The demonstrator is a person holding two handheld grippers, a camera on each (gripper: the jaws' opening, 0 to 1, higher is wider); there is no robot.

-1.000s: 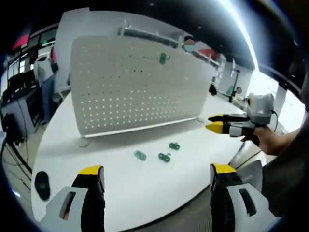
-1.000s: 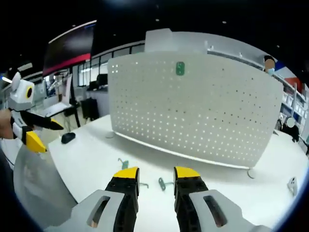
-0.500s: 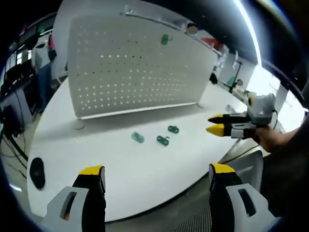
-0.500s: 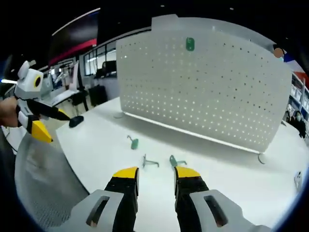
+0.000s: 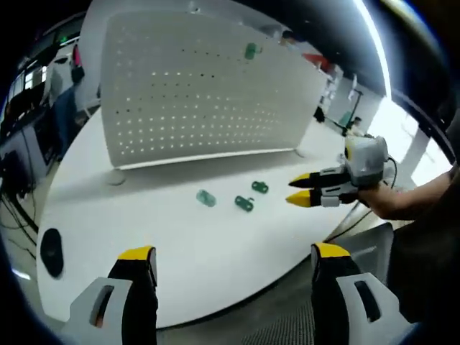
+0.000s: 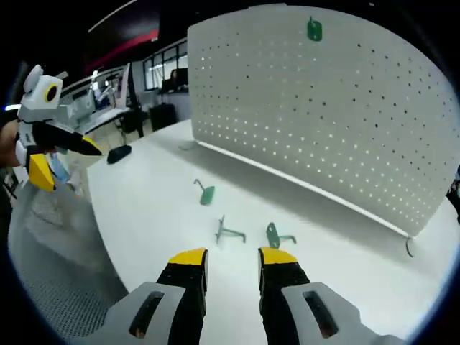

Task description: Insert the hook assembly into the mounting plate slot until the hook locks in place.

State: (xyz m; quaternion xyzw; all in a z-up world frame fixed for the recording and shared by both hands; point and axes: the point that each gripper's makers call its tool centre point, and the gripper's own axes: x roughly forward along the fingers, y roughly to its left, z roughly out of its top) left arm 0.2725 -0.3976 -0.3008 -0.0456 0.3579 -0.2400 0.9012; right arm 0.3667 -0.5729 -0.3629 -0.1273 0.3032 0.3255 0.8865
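A white perforated mounting plate (image 5: pixel 194 86) stands upright on the white table (image 5: pixel 144 230); one green hook (image 5: pixel 250 51) hangs high on it. Three green hook pieces lie on the table in front: (image 5: pixel 206 198), (image 5: pixel 244 203), (image 5: pixel 259 187). My left gripper (image 5: pixel 233 251) hangs wide open near the table's front edge, holding nothing. My right gripper (image 5: pixel 296 190) reaches in from the right, close to the loose hooks. In the right gripper view its jaws (image 6: pixel 232 257) stand slightly apart and bare, just short of two hooks (image 6: pixel 228 231) (image 6: pixel 273 234); a third hook (image 6: pixel 207 194) lies farther left. The plate (image 6: pixel 323 122) and its hung hook (image 6: pixel 314 30) rise behind.
A black mouse (image 5: pixel 50 251) lies at the table's left end, also seen as the mouse (image 6: pixel 118 153) in the right gripper view. The left gripper (image 6: pixel 68 159) shows at the left there, held by a hand. Office desks and people stand behind the plate.
The right gripper has moved in over the table toward the loose hooks, which now lie just ahead of its jaws. The left view has tilted slightly; its jaws stay wide open.
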